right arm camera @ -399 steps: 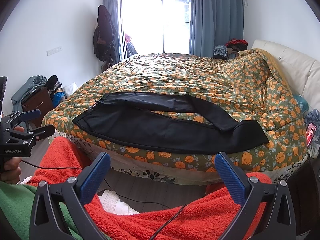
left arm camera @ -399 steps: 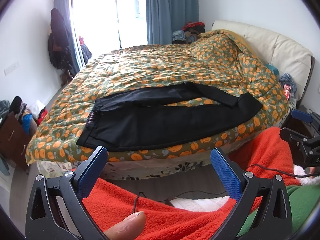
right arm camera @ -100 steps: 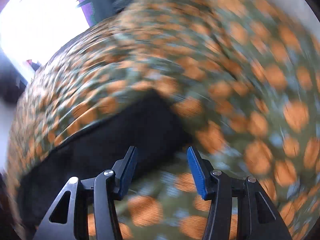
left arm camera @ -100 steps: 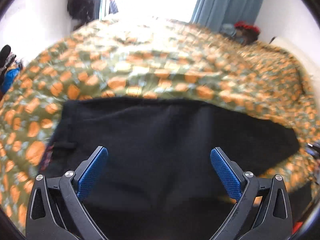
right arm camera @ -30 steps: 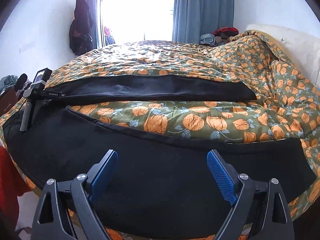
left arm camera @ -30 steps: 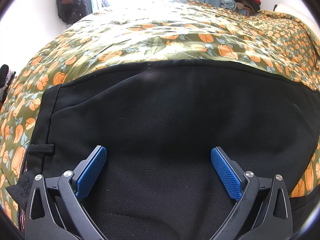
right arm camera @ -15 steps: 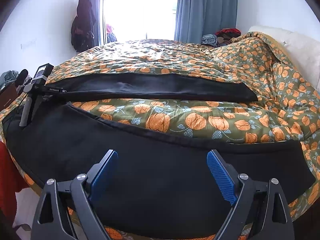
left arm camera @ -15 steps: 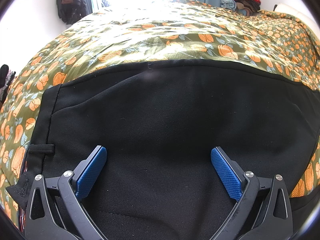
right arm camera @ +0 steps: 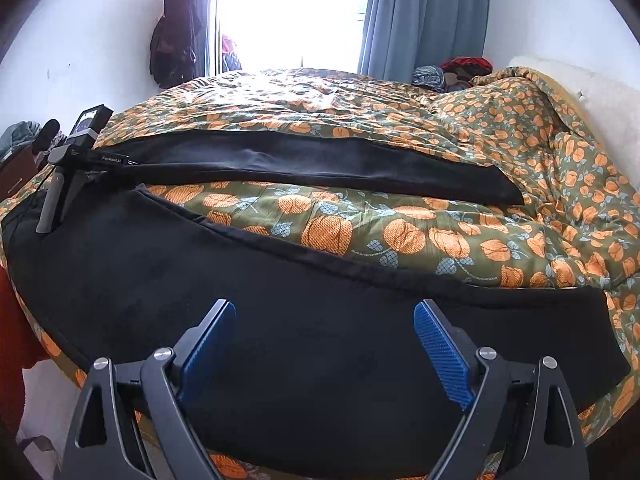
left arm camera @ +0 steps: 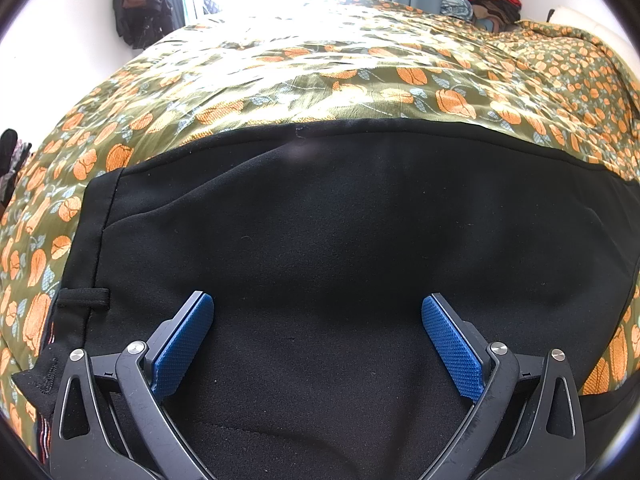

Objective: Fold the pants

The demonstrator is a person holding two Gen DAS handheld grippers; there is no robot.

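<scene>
Black pants (left arm camera: 360, 240) lie flat on a bedspread (left arm camera: 360, 68) printed with orange pumpkins. My left gripper (left arm camera: 318, 304) hovers open over the waist end, close to the cloth, with the waistband and a belt loop (left arm camera: 84, 298) at its left. In the right wrist view the pants (right arm camera: 280, 312) spread in a V: the near leg runs along the bed's front edge and the far leg (right arm camera: 320, 164) lies further back. My right gripper (right arm camera: 324, 312) is open above the near leg, holding nothing. The left gripper's black frame (right arm camera: 76, 160) shows at the left.
The bedspread (right arm camera: 400, 232) shows between the two legs. A cream headboard (right arm camera: 580, 92) stands at the right, a pile of clothes (right arm camera: 452, 70) at the far corner, dark coats (right arm camera: 176, 28) on the wall by the window. Red fleece (right arm camera: 8, 320) hangs at the left edge.
Since the earliest frames both grippers have come from over the red fleece to the bed, and the legs now lie further apart. Over the last second nothing has visibly moved.
</scene>
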